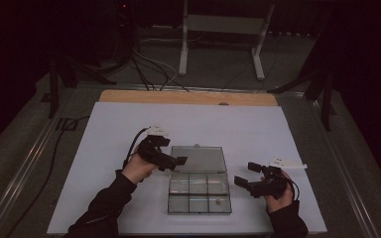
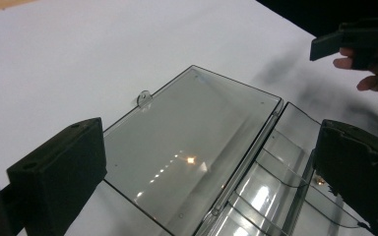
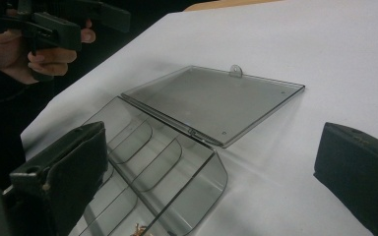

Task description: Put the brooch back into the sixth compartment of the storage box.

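Item: clear plastic box (image 1: 199, 193) with inner dividers, lying near the front middle of a white table top (image 1: 109, 129); its lid (image 1: 199, 158) is swung fully open and lies flat on the table behind the tray, joined to it along the hinge. A small tab (image 2: 143, 98) sticks out from the lid's far edge. Contents: one small object (image 1: 218, 202) in a front compartment on the right side of the tray; too small to identify. Left gripper (image 1: 171, 161): held in a hand (image 1: 138, 168) just left of the lid, pointing toward its left edge, jaws apart with nothing between them; whether it touches the lid cannot be told. In the left gripper view the open lid lies between and beyond the two jaws. Right gripper (image 1: 245, 173): held in a hand (image 1: 279, 198) just right of the tray, clear of it, jaws apart and holding nothing. Surroundings: a strip of wood (image 1: 188, 97) along the table's far edge, cables (image 1: 149, 69) on the floor beyond.
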A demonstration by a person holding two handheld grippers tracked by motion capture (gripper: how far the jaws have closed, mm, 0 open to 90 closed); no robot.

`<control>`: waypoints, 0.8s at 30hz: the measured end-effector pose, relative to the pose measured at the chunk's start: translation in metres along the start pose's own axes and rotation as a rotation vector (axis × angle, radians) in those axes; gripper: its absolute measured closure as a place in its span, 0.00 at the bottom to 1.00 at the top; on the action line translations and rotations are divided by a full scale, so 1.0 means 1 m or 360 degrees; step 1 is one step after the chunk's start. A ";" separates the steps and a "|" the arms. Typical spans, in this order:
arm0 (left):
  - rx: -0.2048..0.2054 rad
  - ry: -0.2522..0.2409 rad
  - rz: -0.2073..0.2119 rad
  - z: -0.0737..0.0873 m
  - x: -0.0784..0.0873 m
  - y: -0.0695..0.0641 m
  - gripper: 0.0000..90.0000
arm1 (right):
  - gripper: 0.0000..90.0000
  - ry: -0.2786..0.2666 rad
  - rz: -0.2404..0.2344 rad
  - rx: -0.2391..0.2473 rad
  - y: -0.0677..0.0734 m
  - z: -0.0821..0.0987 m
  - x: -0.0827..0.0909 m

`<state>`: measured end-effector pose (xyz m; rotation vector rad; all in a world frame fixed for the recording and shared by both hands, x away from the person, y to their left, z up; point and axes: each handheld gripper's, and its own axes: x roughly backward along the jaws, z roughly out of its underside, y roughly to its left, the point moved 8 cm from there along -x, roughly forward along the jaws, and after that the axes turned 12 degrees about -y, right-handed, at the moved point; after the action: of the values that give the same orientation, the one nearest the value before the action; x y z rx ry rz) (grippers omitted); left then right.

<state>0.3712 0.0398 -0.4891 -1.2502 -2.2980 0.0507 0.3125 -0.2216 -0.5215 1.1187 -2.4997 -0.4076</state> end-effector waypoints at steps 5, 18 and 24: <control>0.0041 0.0009 -0.0019 0.003 -0.001 0.005 0.02 | 0.00 -0.0003 -0.0001 0.0006 0.000 0.000 0.000; 0.0261 0.0031 -0.0056 0.016 -0.002 0.022 0.02 | 0.00 -0.0003 0.0000 0.0013 0.000 0.000 0.000; 0.0390 0.0112 -0.0048 0.034 -0.006 0.027 0.02 | 0.00 0.0001 -0.0001 0.0007 0.000 0.000 0.000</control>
<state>0.3791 0.0579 -0.5279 -1.0754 -2.1737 0.2651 0.3125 -0.2215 -0.5215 1.1213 -2.5009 -0.4017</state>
